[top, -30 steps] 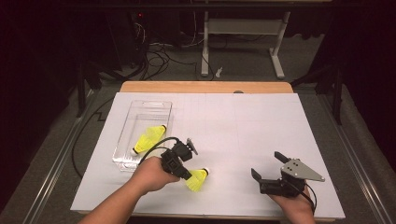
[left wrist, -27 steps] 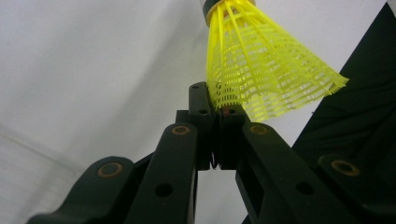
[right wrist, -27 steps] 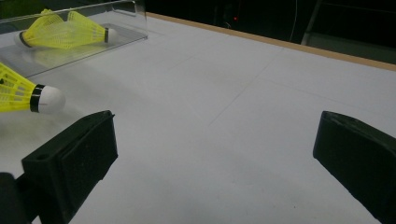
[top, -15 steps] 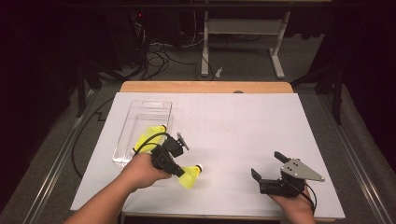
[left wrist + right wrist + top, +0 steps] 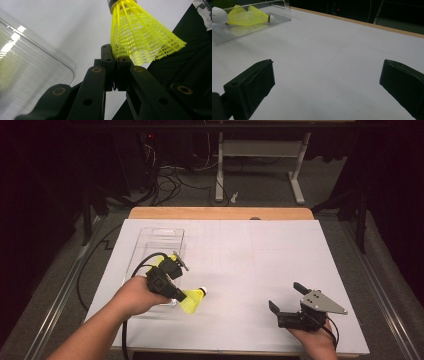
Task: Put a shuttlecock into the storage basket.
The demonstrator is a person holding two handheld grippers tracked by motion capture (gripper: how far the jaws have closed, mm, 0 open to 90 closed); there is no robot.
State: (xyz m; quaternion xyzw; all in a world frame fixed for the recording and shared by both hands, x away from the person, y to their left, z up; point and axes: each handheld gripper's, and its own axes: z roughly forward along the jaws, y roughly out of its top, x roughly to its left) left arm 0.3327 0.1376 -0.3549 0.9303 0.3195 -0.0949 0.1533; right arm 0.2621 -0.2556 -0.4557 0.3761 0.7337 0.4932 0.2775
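Nearest me, right gripper (image 5: 289, 306): hand resting low, jaws wide, nothing between them, well right of the clear tray (image 5: 150, 236). Left gripper (image 5: 172, 281): wrist raised over tray's near corner, jaws pinching yellow shuttlecock (image 5: 192, 299) by its skirt. Second shuttlecock (image 5: 249, 15) lies inside tray.

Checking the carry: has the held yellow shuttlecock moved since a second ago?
Yes. The shuttlecock has shifted left, closer to the clear plastic box, carried by the left hand-held gripper.

The scene contains two yellow shuttlecocks, one (image 5: 192, 300) held outside the tray and one (image 5: 249, 15) inside it, one clear plastic tray (image 5: 157, 236), two handheld grippers (image 5: 181, 296) (image 5: 286, 297), and one table (image 5: 260, 250).
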